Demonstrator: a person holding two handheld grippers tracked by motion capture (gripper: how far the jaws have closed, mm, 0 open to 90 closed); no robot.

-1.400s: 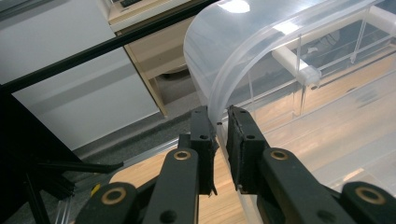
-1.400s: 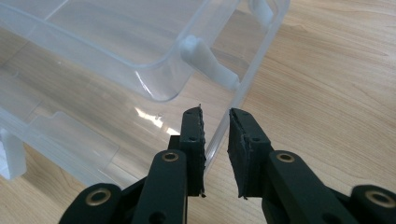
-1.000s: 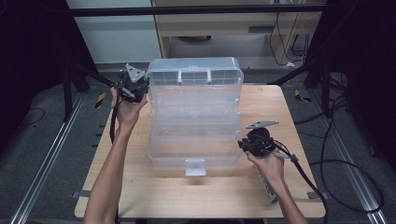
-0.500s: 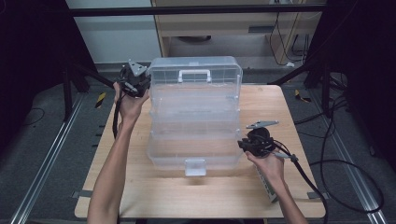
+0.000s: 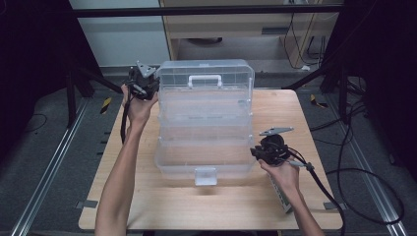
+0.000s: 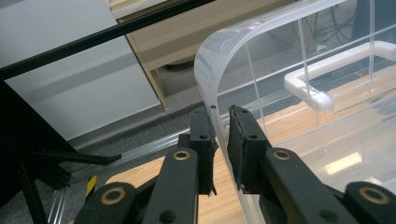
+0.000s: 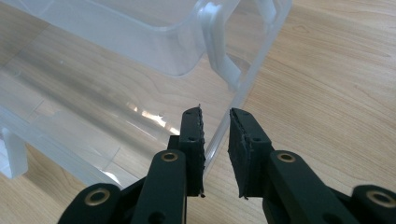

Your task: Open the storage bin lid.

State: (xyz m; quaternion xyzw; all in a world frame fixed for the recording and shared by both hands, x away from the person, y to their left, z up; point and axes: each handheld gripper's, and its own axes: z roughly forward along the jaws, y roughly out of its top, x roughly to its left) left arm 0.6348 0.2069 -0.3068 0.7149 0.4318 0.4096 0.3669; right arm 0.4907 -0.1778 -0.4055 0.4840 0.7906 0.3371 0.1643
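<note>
We hold the clear tiered box point(image 5: 204, 123), long axis twelve-to-six: left gripper point(image 6: 219, 135) jaws clamp its ten-o'clock lid edge, right gripper point(image 7: 215, 140) jaws its four-o'clock wall.

One clear box point(image 5: 204, 123) stands on one desk point(image 5: 295, 118), opened into three stepped tiers. It carries one white handle point(image 5: 204, 80) on top and one white latch point(image 5: 205, 175) at the front. Two grippers are present, left point(image 5: 142, 82) and right point(image 5: 268, 151), each with two black jaws. Two forearms reach in.
</note>
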